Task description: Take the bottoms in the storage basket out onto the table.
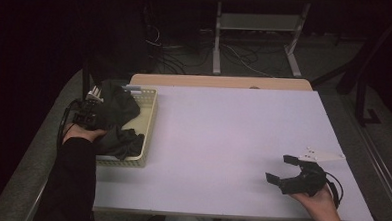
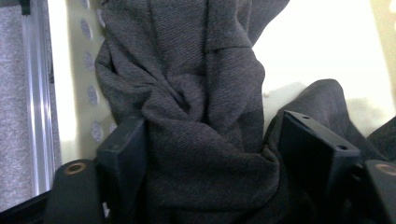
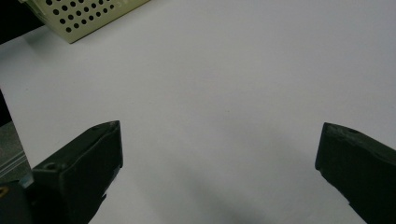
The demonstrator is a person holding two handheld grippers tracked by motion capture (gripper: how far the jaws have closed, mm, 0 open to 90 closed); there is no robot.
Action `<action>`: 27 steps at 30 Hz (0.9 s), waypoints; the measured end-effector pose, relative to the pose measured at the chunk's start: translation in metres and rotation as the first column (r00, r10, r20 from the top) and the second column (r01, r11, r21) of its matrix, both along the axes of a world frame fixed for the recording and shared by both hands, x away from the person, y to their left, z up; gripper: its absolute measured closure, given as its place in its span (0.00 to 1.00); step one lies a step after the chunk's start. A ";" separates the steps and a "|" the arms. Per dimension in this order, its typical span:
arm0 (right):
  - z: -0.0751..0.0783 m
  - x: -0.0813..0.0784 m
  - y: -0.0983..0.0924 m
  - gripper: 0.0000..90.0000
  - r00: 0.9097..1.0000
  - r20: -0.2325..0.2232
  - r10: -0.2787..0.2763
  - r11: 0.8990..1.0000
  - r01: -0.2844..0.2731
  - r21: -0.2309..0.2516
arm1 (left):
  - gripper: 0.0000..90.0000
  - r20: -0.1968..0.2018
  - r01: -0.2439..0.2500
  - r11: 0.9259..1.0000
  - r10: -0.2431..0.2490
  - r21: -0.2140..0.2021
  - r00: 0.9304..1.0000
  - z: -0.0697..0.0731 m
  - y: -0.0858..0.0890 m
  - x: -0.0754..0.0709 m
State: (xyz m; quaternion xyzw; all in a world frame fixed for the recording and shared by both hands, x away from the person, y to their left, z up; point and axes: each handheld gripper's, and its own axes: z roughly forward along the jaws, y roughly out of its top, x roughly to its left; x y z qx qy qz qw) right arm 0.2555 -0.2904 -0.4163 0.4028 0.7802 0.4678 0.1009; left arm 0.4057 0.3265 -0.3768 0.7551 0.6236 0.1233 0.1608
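Note:
A dark grey cloth (image 1: 117,118) lies heaped in a pale yellow perforated basket (image 1: 151,119) at the left edge of the white table (image 1: 223,131). My left gripper (image 1: 89,114) reaches into the basket from its left side. In the left gripper view, a bunched fold of the cloth (image 2: 201,93) fills the gap between the two black jaws, and the left gripper (image 2: 212,122) is shut on it; the basket wall (image 2: 79,70) shows behind. My right gripper (image 1: 279,167) rests at the front right of the table, held by a hand. Its jaws stand wide apart over bare table, so the right gripper (image 3: 222,129) is open.
A corner of the basket (image 3: 79,14) shows far off in the right gripper view. A wooden strip (image 1: 220,82) runs along the table's far edge. Beyond it are cables and white frame legs (image 1: 218,46) on the floor. The dark sleeve (image 1: 73,180) runs along the table's left side.

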 end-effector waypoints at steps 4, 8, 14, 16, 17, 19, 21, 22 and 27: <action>0.000 0.000 0.001 0.00 1.000 -0.001 0.006 1.000 -0.006 -0.006 | 0.36 -0.009 -0.006 1.000 0.006 -0.019 1.000 -0.001 0.004 0.002; 0.000 0.000 0.001 0.00 1.000 -0.005 0.003 1.000 -0.003 -0.008 | 0.43 -0.005 -0.020 1.000 0.020 -0.015 1.000 -0.002 0.005 0.003; -0.001 0.000 0.001 0.00 1.000 -0.002 0.002 1.000 -0.002 -0.010 | 0.53 -0.002 -0.037 0.999 0.037 0.007 0.999 -0.003 0.003 0.004; -0.001 0.000 0.002 0.00 1.000 -0.004 0.002 1.000 -0.002 -0.010 | 0.56 0.002 -0.035 0.999 0.035 0.021 0.999 -0.004 0.002 0.004; -0.001 0.000 0.002 0.00 1.000 -0.004 0.005 1.000 -0.005 -0.013 | 0.58 -0.002 -0.033 0.999 0.033 0.028 0.999 -0.004 0.001 0.004; -0.001 0.000 0.002 0.00 1.000 -0.006 0.005 1.000 -0.005 -0.014 | 0.61 0.002 -0.035 0.999 0.035 0.036 0.999 -0.004 0.001 0.004; -0.001 0.000 0.002 0.00 1.000 -0.003 0.002 1.000 -0.003 -0.014 | 0.65 0.006 -0.037 0.999 0.037 0.040 0.999 -0.004 0.000 0.004; -0.001 0.000 0.002 0.00 1.000 -0.002 0.001 1.000 -0.001 -0.013 | 0.66 0.002 -0.030 0.998 0.030 0.046 1.000 -0.004 0.000 0.005; 0.000 0.000 0.001 0.00 1.000 -0.002 -0.002 1.000 0.002 -0.010 | 0.72 0.004 -0.010 0.999 0.010 0.043 1.000 -0.003 0.002 0.004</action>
